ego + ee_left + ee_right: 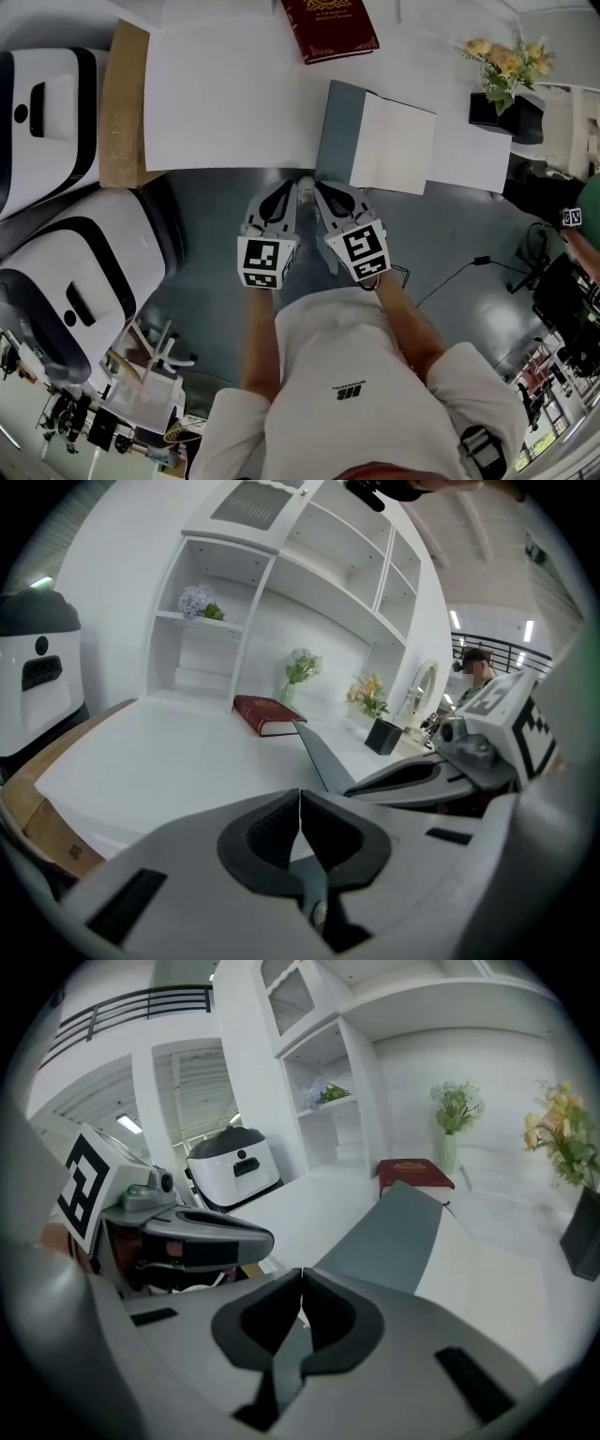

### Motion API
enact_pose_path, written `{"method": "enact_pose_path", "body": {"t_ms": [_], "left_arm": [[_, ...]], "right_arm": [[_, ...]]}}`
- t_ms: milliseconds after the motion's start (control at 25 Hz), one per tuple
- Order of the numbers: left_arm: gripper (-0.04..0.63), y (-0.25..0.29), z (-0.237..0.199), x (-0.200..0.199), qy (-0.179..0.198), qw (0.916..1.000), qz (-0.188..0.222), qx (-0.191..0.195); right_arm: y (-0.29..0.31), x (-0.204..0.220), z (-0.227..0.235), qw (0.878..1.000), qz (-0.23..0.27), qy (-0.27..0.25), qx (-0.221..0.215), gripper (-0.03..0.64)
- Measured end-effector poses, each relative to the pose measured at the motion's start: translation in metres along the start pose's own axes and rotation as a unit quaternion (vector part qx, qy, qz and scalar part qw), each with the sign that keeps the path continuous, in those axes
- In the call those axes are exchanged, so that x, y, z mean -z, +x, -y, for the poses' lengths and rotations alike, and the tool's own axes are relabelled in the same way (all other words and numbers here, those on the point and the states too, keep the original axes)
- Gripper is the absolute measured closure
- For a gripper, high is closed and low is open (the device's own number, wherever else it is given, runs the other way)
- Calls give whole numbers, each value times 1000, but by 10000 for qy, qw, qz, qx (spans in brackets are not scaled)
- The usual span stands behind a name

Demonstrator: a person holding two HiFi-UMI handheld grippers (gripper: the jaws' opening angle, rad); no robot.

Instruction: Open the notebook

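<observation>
left hand-held gripper [300, 808] and right hand-held gripper [301, 1288], both closed tight on nothing, hover below the upper-centre notebook [392, 145], likely light; pinch its thin cover [335, 127] at the free edge.

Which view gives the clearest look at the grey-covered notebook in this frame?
The head view: it shows the whole grey-covered notebook from above, open, its white page exposed. The left gripper view catches only the lifted grey cover as a thin wedge; the right gripper view shows that cover's broad grey face, little else.
</observation>
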State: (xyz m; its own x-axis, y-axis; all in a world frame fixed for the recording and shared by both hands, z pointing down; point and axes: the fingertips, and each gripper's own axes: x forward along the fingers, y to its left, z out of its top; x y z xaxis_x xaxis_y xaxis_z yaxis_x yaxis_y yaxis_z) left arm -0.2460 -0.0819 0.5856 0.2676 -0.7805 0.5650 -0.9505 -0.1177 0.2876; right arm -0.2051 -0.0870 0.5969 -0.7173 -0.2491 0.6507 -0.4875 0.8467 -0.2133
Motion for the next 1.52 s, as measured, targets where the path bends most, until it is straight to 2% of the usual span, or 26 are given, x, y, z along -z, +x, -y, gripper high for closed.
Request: {"method": "enact_pose_path", "body": {"t_ms": [880, 1520], "left_arm": [[595, 15, -21, 12, -13, 9999, -74, -96], [595, 16, -19, 17, -20, 9999, -93, -137]], "right_arm": [[40, 27, -1, 9994, -286, 96, -166, 617], [58, 40, -1, 9988, -474, -72, -131, 615]]}}
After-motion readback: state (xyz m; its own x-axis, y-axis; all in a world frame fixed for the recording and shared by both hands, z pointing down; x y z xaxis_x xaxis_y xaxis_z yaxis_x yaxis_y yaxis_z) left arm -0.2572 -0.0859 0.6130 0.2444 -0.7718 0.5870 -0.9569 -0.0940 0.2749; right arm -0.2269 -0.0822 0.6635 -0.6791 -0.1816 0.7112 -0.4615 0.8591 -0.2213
